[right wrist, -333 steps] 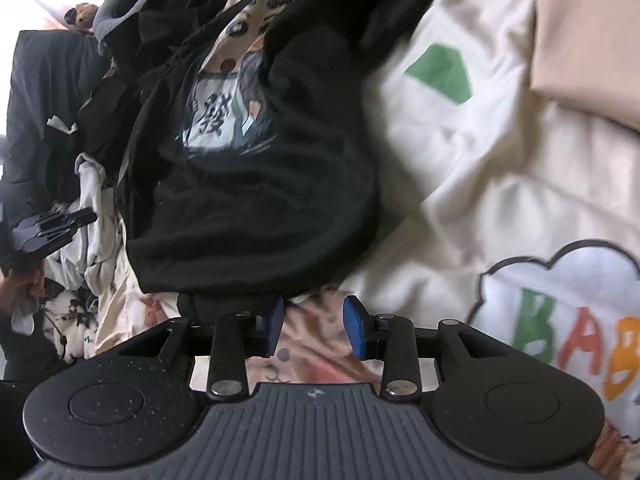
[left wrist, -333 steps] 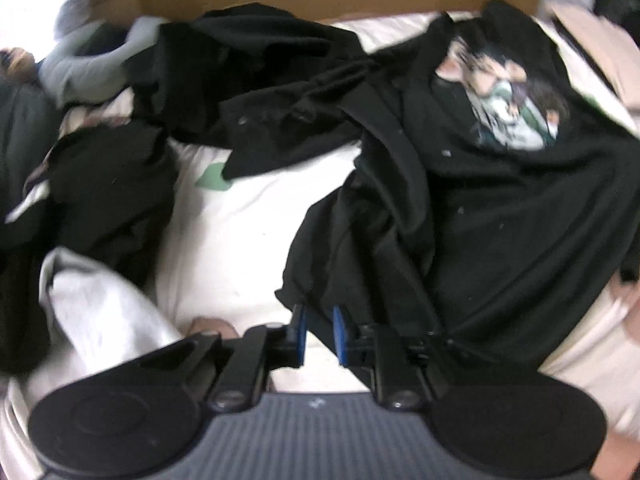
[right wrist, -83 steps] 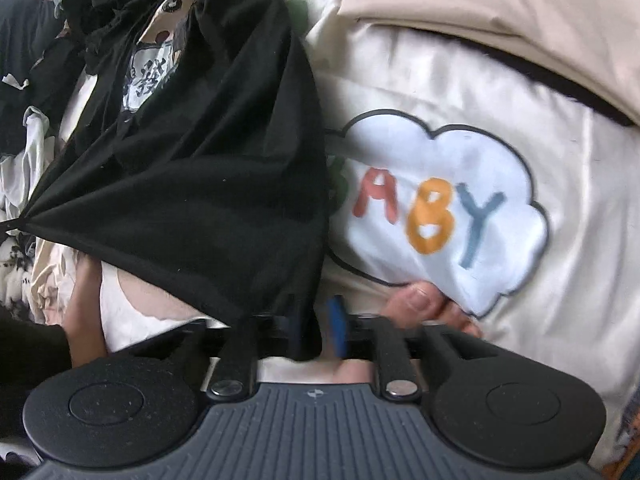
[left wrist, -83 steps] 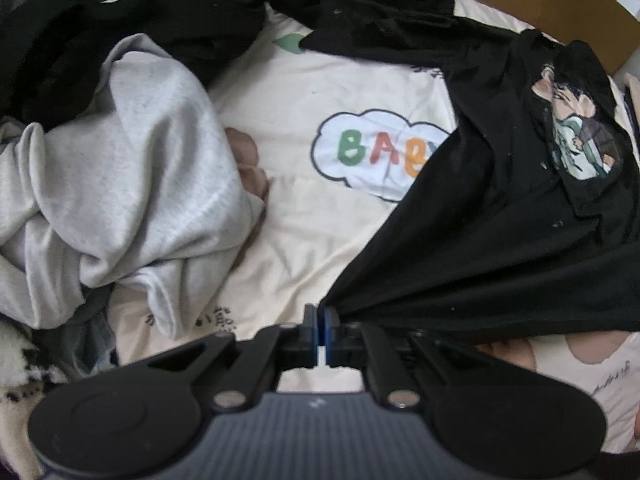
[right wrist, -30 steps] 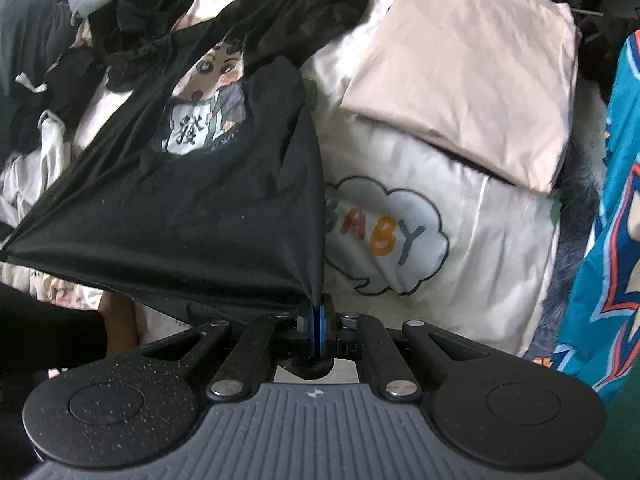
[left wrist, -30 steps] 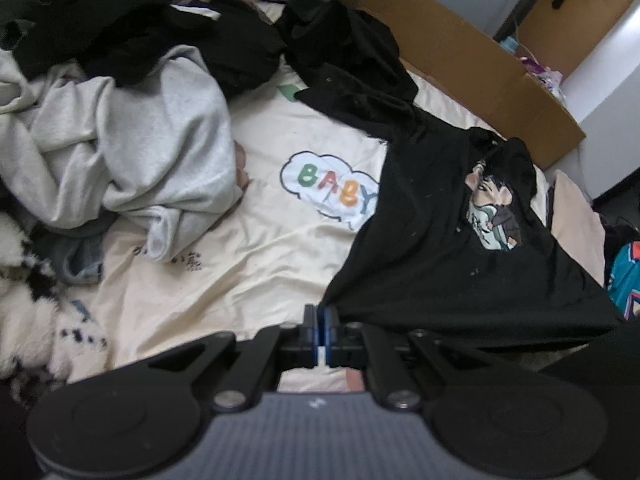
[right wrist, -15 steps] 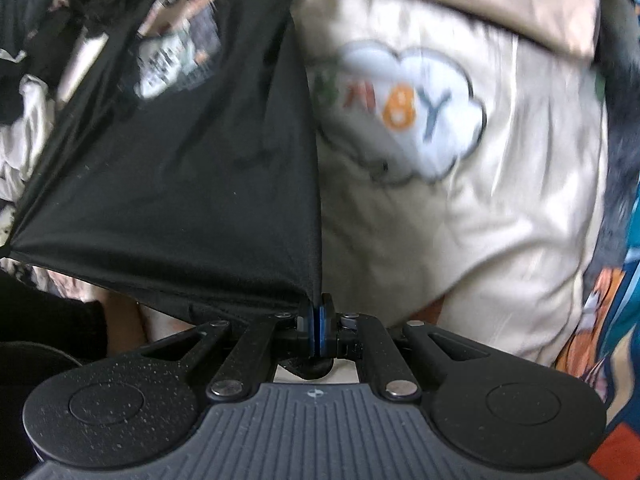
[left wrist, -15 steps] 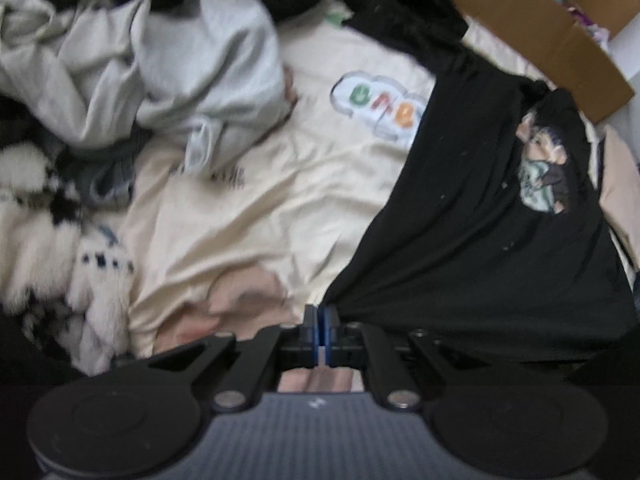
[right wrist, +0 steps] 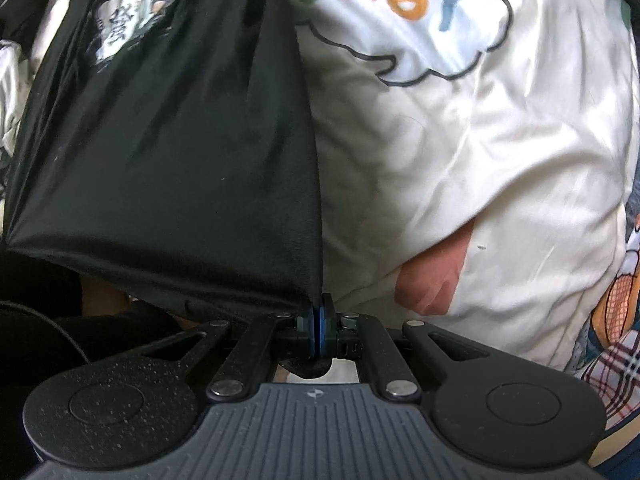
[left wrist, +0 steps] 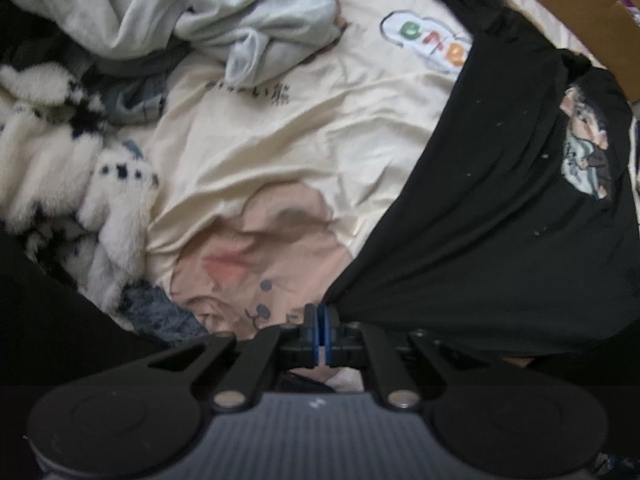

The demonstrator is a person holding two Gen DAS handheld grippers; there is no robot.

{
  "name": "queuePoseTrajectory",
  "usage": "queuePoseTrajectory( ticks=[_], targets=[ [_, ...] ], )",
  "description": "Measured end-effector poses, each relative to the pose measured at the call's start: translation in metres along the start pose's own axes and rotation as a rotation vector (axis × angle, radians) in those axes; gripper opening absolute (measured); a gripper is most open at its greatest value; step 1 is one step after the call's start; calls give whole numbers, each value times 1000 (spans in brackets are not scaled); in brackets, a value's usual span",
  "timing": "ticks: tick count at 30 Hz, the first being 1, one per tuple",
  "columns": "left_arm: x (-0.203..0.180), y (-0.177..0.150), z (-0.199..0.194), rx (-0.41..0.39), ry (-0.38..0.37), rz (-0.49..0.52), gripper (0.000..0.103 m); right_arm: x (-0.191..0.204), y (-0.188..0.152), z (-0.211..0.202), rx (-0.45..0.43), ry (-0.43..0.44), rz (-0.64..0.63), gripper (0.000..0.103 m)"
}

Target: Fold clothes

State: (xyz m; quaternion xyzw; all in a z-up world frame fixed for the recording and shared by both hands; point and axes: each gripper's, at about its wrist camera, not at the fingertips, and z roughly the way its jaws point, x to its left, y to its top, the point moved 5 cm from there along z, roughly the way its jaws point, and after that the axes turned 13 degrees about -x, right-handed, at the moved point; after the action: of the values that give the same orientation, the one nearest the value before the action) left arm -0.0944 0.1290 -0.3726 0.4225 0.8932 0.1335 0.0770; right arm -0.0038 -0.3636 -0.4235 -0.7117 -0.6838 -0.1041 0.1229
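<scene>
Cream printed bedsheet (left wrist: 304, 128) covers the bed; brown cardboard (left wrist: 572, 4) stands at its far edge

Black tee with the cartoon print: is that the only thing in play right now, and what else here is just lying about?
In play:
- black tee, a corner pinched in each gripper
- left gripper
- right gripper
- cream BABY bedsheet, the surface beneath

Lying about:
- grey sweatshirt
- fluffy white-and-black garment
- cardboard box
</scene>
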Motion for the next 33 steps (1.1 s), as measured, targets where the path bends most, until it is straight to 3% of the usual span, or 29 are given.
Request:
queuePoseTrajectory(
  ticks=[7, 12, 15, 19, 23, 33],
  targets=[
    [-3, -11, 37, 31, 22, 9, 3, -9, 1, 12, -24, -22, 48, 0],
    [-6, -11, 44, 64, -34, -14, 11, -20, -3, 8, -38, -26, 104, 2],
    [-5, 4, 38, 30, -33, 0, 14, -23, 2, 0, -71, -31, 107, 11],
    [-4, 25, 31, -19, -33, 15, 18, -27, 9, -11, -121, -63, 117, 14],
    [-3, 51, 27, -74, -44, 33, 20, -28, 21, -30, -206, -63, 113, 30],
    [-61, 131, 47, -202, -86, 125, 24, -6, 69, -43, -425, -30, 100, 30]
  ],
)
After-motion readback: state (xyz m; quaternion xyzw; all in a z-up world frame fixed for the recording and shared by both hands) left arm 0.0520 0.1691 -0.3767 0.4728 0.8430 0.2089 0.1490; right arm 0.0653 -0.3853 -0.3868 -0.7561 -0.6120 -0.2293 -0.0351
